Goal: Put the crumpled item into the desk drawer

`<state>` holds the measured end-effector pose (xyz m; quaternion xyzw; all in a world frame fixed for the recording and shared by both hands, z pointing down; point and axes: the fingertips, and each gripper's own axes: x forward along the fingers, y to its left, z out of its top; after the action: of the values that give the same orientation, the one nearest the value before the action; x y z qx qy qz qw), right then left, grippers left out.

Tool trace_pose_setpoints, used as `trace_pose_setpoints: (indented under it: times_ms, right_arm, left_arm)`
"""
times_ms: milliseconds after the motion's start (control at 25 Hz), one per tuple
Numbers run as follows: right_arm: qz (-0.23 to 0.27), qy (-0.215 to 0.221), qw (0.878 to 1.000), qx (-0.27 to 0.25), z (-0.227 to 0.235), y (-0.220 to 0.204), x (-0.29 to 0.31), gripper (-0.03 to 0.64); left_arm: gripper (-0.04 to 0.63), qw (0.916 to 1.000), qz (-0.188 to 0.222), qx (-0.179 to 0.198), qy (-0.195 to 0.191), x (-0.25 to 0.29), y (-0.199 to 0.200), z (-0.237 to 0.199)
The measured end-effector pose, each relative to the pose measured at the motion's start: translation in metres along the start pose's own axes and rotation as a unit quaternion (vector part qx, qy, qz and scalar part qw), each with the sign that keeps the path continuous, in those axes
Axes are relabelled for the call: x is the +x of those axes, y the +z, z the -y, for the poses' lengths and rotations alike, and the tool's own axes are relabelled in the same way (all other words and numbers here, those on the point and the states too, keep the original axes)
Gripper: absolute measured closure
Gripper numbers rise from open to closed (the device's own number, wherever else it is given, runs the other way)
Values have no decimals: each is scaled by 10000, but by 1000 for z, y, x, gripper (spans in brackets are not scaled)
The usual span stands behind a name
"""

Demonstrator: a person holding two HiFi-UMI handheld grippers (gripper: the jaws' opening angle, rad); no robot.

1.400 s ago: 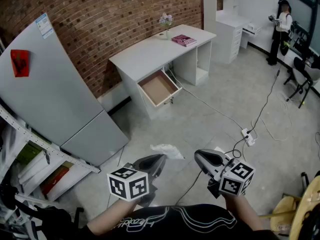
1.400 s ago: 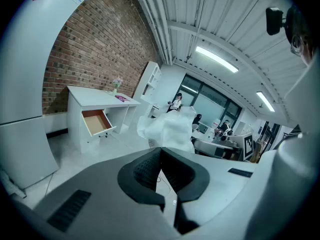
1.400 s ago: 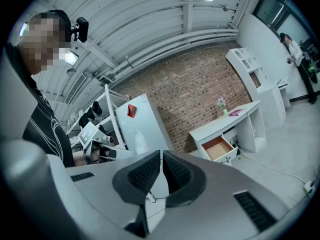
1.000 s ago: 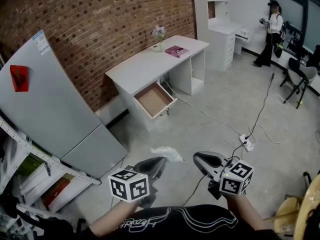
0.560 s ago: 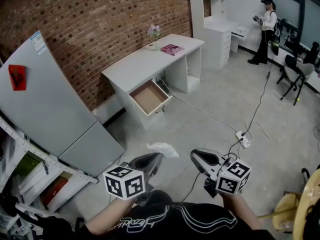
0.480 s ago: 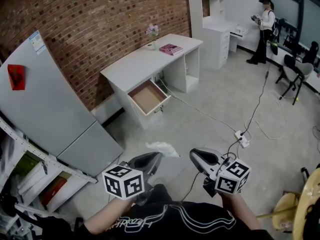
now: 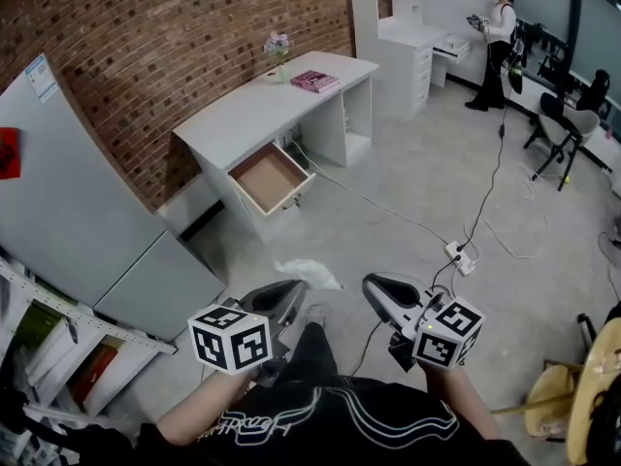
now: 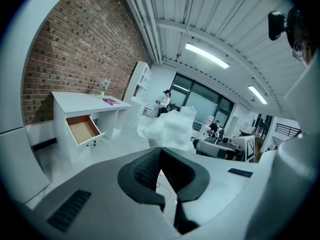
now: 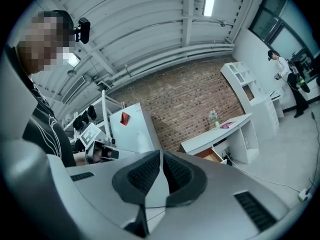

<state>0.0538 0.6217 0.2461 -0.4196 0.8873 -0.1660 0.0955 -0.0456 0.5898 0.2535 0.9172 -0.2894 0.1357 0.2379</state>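
My left claw [image 7: 293, 287] is pinched shut on the crumpled paper [image 7: 309, 274], held above the grey floor [image 7: 417, 144]. My right claw [image 7: 375, 285], just beside it, is closed on itself. Ahead, the drawer [image 7: 267, 175] hangs open from the white counter [image 7: 243, 110], well apart from the paper. A fridge [image 7: 87, 192] stands to the left, and a power strip [image 7: 456, 257] lies on the floor to the right.

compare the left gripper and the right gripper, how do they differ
The left gripper is shut on the white crumpled item; the right gripper is shut on nothing. In the head view the left gripper slants rightward, the right gripper leftward. Both carry a marker cube.
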Motion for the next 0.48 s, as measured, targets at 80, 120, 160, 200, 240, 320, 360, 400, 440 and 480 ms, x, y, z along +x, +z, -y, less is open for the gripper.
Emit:
trace_pose_setpoints:
  times_ms: [80, 120, 160, 200, 240, 320, 360, 400, 440, 480]
  right_arm:
    - [-20, -42, 10000, 27, 17, 0, 14, 566]
    - [-40, -67, 10000, 53, 27, 0, 24, 566]
    - [-63, -92, 9999, 91, 37, 1, 36, 566]
    - [-88, -115, 9998, 139, 49, 1, 48, 566]
    - [-117, -138, 9996, 194, 61, 2, 61, 566]
    - [-188, -182, 9992, 309, 91, 4, 89, 566]
    - [-229, -196, 9989, 360, 107, 6, 106, 566]
    - [-280, -198, 9986, 396, 124, 8, 123, 566]
    - [-341, -192, 9984, 410, 140, 11, 142, 566]
    - [-414, -190, 9981, 406, 157, 14, 162, 566]
  left_arm:
    - [575, 10000, -50, -54, -5, 14, 4, -17]
    - [575, 9999, -77, -92, -6, 21, 7, -29]
    - [575, 9998, -109, -139, -3, 29, 11, -42]
    - [575, 9997, -146, -192, 3, 37, 15, -55]
    - [575, 9995, -186, -245, 10, 47, 20, -70]
    - [575, 9991, -258, -343, 28, 70, 34, -101]
    - [575, 9988, -291, -391, 42, 83, 43, -118]
    - [575, 9985, -328, -441, 58, 97, 53, -136]
    - [575, 9981, -369, -492, 70, 112, 63, -155]
    - [575, 9977, -413, -539, 79, 128, 74, -174]
